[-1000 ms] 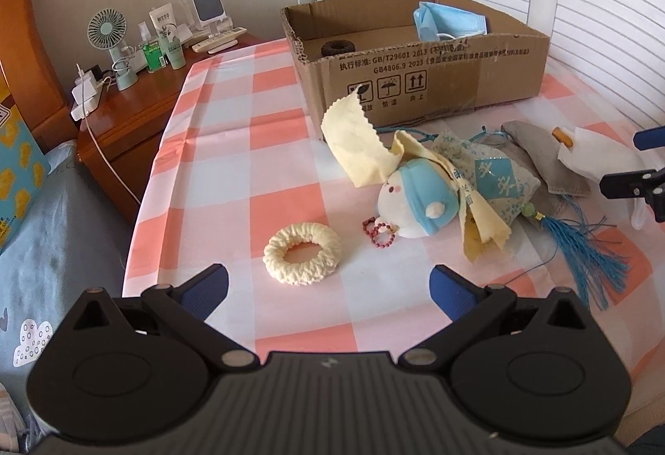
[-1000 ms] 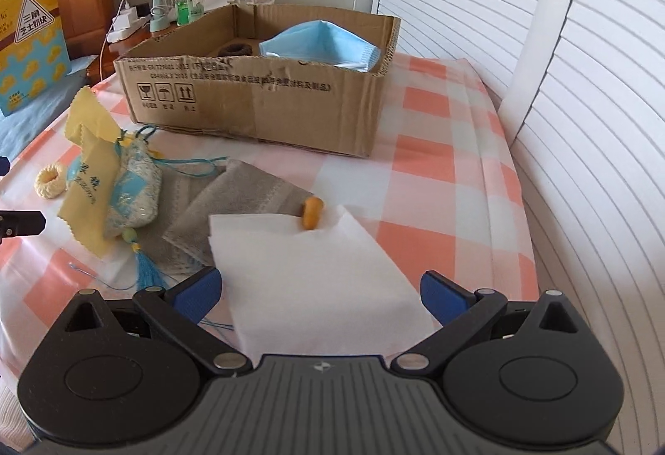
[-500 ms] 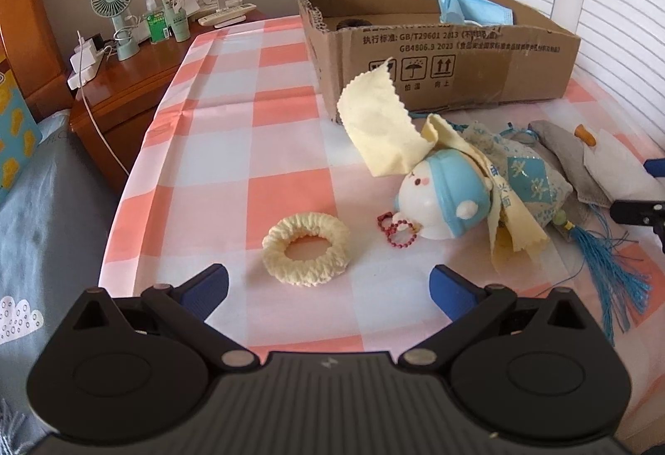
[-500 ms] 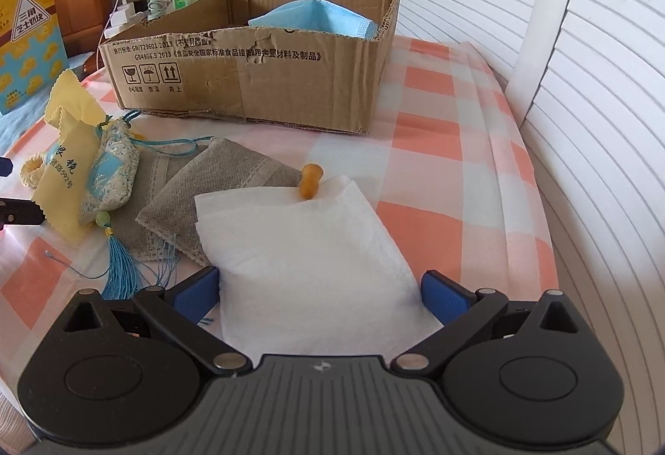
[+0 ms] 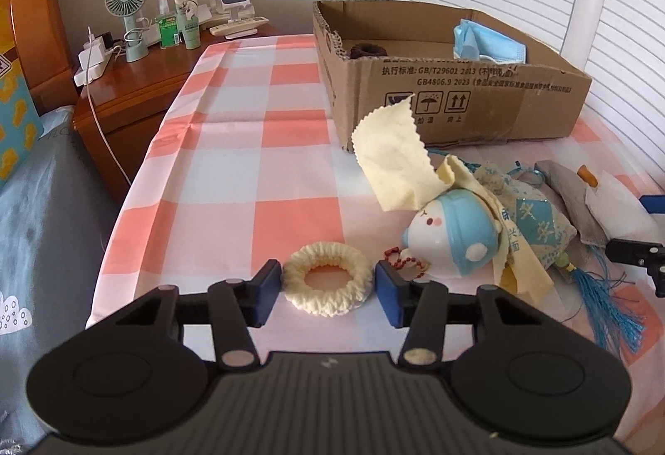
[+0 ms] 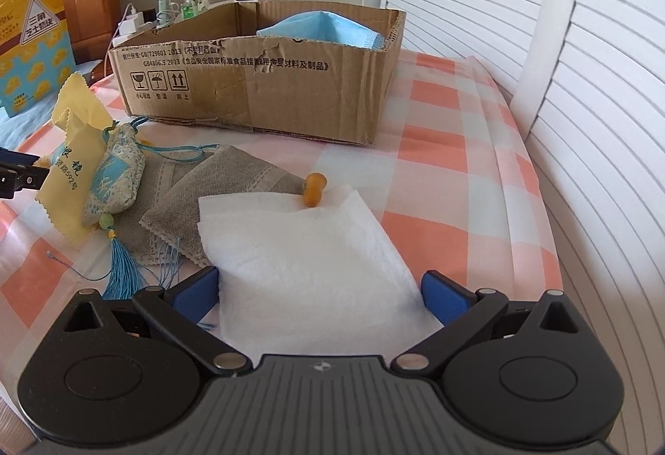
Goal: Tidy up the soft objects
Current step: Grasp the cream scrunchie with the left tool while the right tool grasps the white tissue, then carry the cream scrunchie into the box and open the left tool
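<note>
Our left gripper (image 5: 327,290) was closing its jaws around the cream scrunchie (image 5: 327,278). The scrunchie lay between the two blue pads, and they sat right at its sides. We could not tell if they were squeezing it yet. The scrunchie sat at the near edge of the table, at about 8 o'clock from the blue-capped toy (image 5: 451,241).

We thought the scrunchie would be very light, soft and squishy. It would fold when pinched, so a hold across the whole ring looked good. It would not break or slip much.

Our right gripper (image 6: 320,295) was spread wide over the white tissue (image 6: 303,251), and it was not pinching anything. The tissue looked thin and floppy, so taking it near an edge seemed best.

The table wore a smooth pink and white checked cloth (image 5: 249,147). We guessed the cloth could slide or bunch up if we dragged things on it.

The cardboard box (image 5: 457,97) stood at 12 o'clock from the toys, and a blue face mask (image 5: 486,45) was already inside. White slatted doors (image 6: 519,39) were at 3 o'clock, and a wooden nightstand (image 5: 137,93) with a small fan (image 5: 126,14) stood at 10 o'clock.
</note>
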Demonstrator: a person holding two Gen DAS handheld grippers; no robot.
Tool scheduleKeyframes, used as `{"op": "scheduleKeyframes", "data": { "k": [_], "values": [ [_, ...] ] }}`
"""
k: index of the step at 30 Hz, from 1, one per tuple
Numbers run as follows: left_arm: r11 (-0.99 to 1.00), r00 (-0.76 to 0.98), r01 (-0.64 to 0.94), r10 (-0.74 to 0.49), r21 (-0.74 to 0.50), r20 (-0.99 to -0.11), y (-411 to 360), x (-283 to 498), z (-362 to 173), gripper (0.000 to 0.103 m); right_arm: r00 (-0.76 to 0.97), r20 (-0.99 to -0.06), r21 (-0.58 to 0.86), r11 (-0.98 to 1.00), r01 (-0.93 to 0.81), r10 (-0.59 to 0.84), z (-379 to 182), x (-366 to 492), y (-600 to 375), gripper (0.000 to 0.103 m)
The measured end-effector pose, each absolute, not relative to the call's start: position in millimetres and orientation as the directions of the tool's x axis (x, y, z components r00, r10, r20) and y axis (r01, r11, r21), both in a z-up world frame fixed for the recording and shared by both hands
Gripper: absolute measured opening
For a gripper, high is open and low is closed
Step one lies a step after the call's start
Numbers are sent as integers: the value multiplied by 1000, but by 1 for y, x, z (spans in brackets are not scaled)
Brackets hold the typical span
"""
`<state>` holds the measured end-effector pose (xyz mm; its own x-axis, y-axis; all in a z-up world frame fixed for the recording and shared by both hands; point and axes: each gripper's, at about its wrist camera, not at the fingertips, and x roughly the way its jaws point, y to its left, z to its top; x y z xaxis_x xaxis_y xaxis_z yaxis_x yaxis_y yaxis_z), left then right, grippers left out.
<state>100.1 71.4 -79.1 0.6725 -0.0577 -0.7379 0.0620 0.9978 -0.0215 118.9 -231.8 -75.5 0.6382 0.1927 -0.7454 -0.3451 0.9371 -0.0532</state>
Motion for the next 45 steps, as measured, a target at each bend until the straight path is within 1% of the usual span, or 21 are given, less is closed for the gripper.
{"op": "scheduleKeyframes", "data": {
  "k": [6, 7, 8, 10, 11, 14, 15, 16, 17, 18, 19, 22, 28, 33, 37, 45],
  "values": [
    [998, 674, 63, -59, -23, -737, 71, 99, -79, 49, 625, -749, -52, 922, -384, 219, -75, 129, -232, 102],
    [998, 674, 63, -60, -23, -737, 72, 99, -79, 49, 620, -753, -52, 919, -391, 221, -74, 129, -230, 97],
    [998, 673, 63, -60, -24, -737, 72, 99, -79, 49, 618, -755, -56, 916, -397, 221, -73, 127, -228, 94],
    [998, 673, 65, -61, -23, -737, 71, 99, -79, 49, 622, -752, -69, 912, -405, 219, -71, 123, -225, 80],
    [997, 673, 67, -63, -24, -737, 71, 99, -79, 49, 621, -753, -66, 912, -404, 220, -69, 121, -224, 77],
    [997, 673, 71, -67, -25, -737, 70, 98, -79, 49, 621, -754, -64, 917, -394, 214, -65, 118, -224, 62],
    [997, 672, 72, -68, -26, -737, 70, 98, -79, 49, 621, -755, -64, 919, -388, 210, -64, 117, -224, 52],
    [997, 672, 74, -68, -25, -737, 70, 98, -79, 49, 622, -755, -65, 920, -387, 208, -63, 116, -224, 46],
    [997, 672, 75, -69, -26, -737, 70, 98, -79, 49, 624, -754, -69, 920, -385, 205, -62, 114, -224, 44],
    [997, 672, 76, -70, -26, -737, 70, 98, -79, 49, 623, -756, -71, 921, -383, 201, -61, 114, -225, 37],
    [997, 672, 77, -71, -26, -737, 71, 98, -79, 49, 623, -757, -72, 922, -381, 199, -60, 113, -225, 34],
    [997, 673, 76, -70, -25, -737, 70, 98, -79, 49, 626, -756, -76, 923, -378, 194, -57, 110, -226, 32],
    [998, 678, 59, -61, -29, -732, 73, 100, -79, 49, 641, -742, -93, 916, -391, 198, -47, 102, -223, 32],
    [998, 682, 48, -57, -32, -729, 75, 100, -79, 45, 644, -737, -93, 912, -399, 206, -44, 100, -221, 32],
    [999, 680, 38, -53, -38, -731, 75, 100, -78, 36, 645, -736, -96, 911, -401, 206, -43, 99, -218, 32],
    [998, 682, 59, -63, -31, -728, 77, 93, -65, 36, 654, -726, -92, 912, -400, 214, -37, 98, -219, 32]
  ]
}}
